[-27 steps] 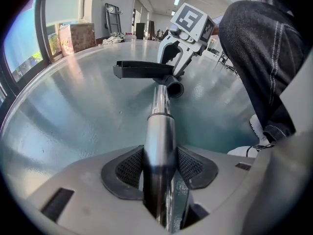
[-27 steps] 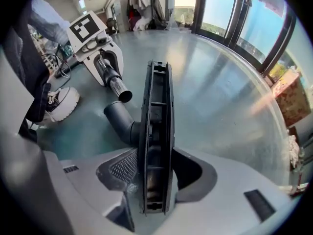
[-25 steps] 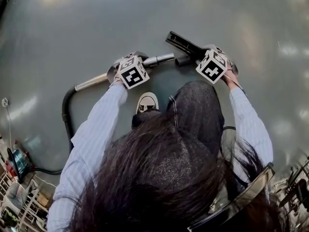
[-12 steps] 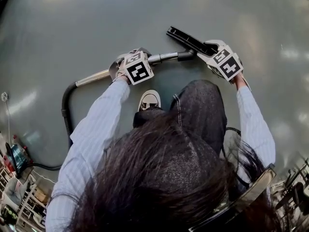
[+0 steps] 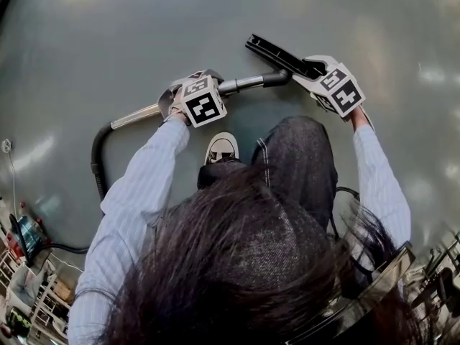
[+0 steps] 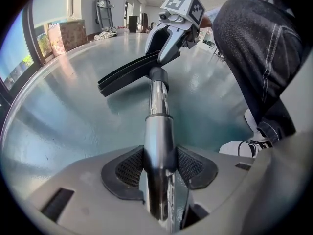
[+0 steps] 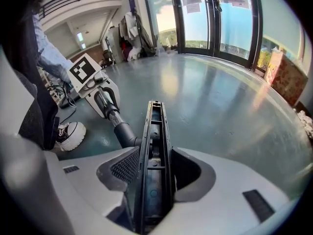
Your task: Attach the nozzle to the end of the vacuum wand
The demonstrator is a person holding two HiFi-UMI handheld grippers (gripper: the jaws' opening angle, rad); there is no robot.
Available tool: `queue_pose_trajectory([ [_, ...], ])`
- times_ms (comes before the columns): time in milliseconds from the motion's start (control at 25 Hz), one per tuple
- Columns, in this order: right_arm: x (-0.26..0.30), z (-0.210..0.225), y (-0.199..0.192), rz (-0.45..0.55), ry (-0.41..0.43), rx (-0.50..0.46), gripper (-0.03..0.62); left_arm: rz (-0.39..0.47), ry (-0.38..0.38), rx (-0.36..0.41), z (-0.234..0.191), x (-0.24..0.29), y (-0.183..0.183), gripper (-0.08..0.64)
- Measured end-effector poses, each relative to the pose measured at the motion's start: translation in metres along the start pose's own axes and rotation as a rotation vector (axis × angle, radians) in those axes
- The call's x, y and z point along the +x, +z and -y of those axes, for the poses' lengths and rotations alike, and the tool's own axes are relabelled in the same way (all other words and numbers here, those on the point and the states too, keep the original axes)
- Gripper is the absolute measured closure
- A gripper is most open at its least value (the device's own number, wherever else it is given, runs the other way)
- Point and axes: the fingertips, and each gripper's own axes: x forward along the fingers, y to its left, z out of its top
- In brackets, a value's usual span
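Note:
My left gripper (image 5: 192,90) is shut on the silver vacuum wand (image 5: 241,85), which lies low over the grey floor and runs right from a black hose (image 5: 95,165). In the left gripper view the pads (image 6: 128,168) clamp the wand (image 6: 157,126) on both sides. My right gripper (image 5: 310,70) is shut on the long black nozzle (image 5: 277,54). The nozzle (image 7: 155,141) lies lengthwise between the jaws in the right gripper view. Its black neck (image 7: 127,133) sits over the wand's end (image 6: 158,77). Each gripper faces the other along the wand.
A person's white shoe (image 5: 221,149) and a bent knee in dark jeans (image 5: 298,157) lie just behind the wand. Shelves with clutter (image 5: 21,257) stand at the lower left. Cardboard boxes (image 6: 68,33) and tall windows (image 7: 220,18) line the far walls.
The right gripper swung the nozzle right and up in the head view, and its neck, apart from the wand's end a second ago, now meets it. The left gripper barely moved.

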Motion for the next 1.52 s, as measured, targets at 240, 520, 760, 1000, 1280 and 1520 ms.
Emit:
queue_pose_trajectory([
  [240,0.004,0.007,-0.004,-0.012,-0.010,-0.019,0.383,-0.042,0.003,0.013,-0.002,0.008,0.004,0.365],
  [520,-0.006,0.006,-0.006,-0.035,0.004,-0.045,0.383,-0.050,-0.024,0.039,0.009,0.009,0.010,0.365],
  [760,0.007,-0.006,0.007,0.057,0.036,-0.003,0.383,-0.047,-0.024,0.034,0.002,0.019,0.001,0.365],
  [1000,0.006,-0.009,0.013,0.052,0.023,0.002,0.383,-0.073,-0.010,0.036,0.003,0.015,0.006,0.365],
  [1280,0.010,-0.008,-0.002,-0.098,-0.024,-0.149,0.382,0.000,-0.040,-0.022,0.004,0.018,0.008,0.365],
  [1520,0.004,-0.009,-0.019,-0.220,-0.060,-0.223,0.382,0.039,-0.008,-0.049,0.003,0.016,0.007,0.365],
])
